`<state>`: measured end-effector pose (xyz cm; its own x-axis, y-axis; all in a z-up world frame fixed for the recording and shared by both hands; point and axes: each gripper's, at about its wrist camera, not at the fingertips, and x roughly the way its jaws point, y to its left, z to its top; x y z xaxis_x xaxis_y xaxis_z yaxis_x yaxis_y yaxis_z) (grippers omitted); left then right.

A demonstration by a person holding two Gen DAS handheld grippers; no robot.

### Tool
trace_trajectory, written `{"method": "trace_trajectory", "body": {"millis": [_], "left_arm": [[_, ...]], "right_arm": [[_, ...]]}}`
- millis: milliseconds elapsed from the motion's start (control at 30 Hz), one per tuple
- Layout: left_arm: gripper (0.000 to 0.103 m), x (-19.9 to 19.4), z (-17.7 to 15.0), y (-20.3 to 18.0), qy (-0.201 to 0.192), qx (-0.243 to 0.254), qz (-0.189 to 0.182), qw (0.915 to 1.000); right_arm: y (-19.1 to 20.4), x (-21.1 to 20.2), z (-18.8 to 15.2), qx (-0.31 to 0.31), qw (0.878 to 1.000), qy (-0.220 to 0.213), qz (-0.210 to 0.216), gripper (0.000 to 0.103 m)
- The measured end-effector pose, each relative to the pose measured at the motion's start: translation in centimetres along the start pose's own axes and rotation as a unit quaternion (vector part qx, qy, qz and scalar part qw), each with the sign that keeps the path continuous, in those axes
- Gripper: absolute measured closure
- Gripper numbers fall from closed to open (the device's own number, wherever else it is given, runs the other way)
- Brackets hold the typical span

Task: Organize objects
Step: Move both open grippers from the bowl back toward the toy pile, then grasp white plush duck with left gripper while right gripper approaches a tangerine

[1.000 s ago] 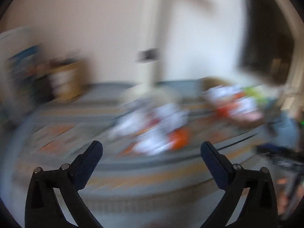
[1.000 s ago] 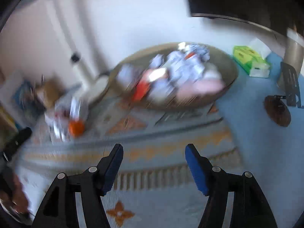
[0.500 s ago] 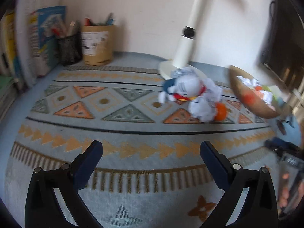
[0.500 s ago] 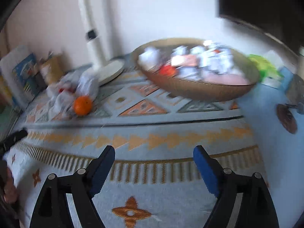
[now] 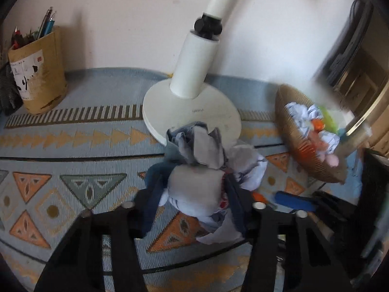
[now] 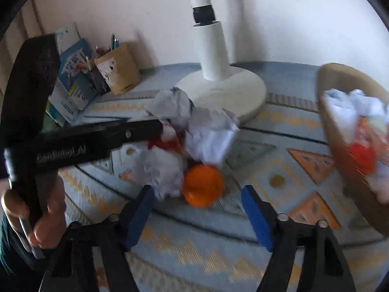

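Crumpled paper wads [image 5: 194, 189] fill the closing left tongs [image 5: 192, 209]; right tongs [image 6: 197, 216] closing, empty.

Two wrist cameras looking steeply down at the desk.
Both are facing the near paper pile [image 5: 206, 170] and far lamp base [image 6: 226, 92].

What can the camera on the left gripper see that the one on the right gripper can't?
Only the left view shows the left gripper, its fingers closing around the crumpled paper wad.

Only the right view shows the whole orange ball ahead of the closing right gripper, nothing between its fingers, plus books and a hand.

Both show the lamp base, basket, pen holder and patterned rug.
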<state>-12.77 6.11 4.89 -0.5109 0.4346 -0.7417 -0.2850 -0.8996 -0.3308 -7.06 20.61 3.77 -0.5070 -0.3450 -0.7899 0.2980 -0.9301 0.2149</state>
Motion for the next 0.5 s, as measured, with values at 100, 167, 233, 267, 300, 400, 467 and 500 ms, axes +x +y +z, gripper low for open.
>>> {"method": "trace_trajectory", "body": {"millis": [100,167,233,267,300,400,467,500], "left_arm": [[0.063,-3.1,-1.4,1.0,-0.028,-0.015,-0.026,0.9992],[0.063,-5.2,-2.4,1.9,-0.039,-0.018,-0.026,0.9987],[0.063,-7.5,-4.6,2.6,-0.051,-0.02,0.005,0.9985],[0.063,-8.7,-6.4,3.0,-0.059,-0.021,0.015,0.9979],[0.063,-9.3,-7.9,3.3,-0.064,-0.023,0.033,0.9972],[0.063,-10.0,-11.7,4.0,-0.085,-0.027,0.069,0.9936],[0.064,-10.1,-12.9,4.5,-0.09,-0.03,0.079,0.9924],[0.064,-10.1,-13.3,4.7,-0.089,-0.03,0.092,0.9913]], "right_arm": [[-0.2,1.2,-0.2,0.014,0.999,0.009,0.046,0.052],[-0.2,0.8,-0.6,0.023,0.998,0.003,0.05,0.073],[-0.4,-1.4,-2.1,0.035,0.998,-0.006,0.052,0.074],[-0.5,-3.2,-3.5,0.036,0.998,-0.022,0.055,0.075],[-0.5,-4.2,-4.3,0.037,0.997,-0.029,0.053,0.076],[-1.3,-7.1,-8.2,0.034,0.998,-0.06,-0.007,0.077],[-2.1,-7.7,-9.4,0.04,0.996,-0.071,-0.036,0.076],[-2.1,-7.8,-9.6,0.037,0.995,-0.076,-0.053,0.076]]}}
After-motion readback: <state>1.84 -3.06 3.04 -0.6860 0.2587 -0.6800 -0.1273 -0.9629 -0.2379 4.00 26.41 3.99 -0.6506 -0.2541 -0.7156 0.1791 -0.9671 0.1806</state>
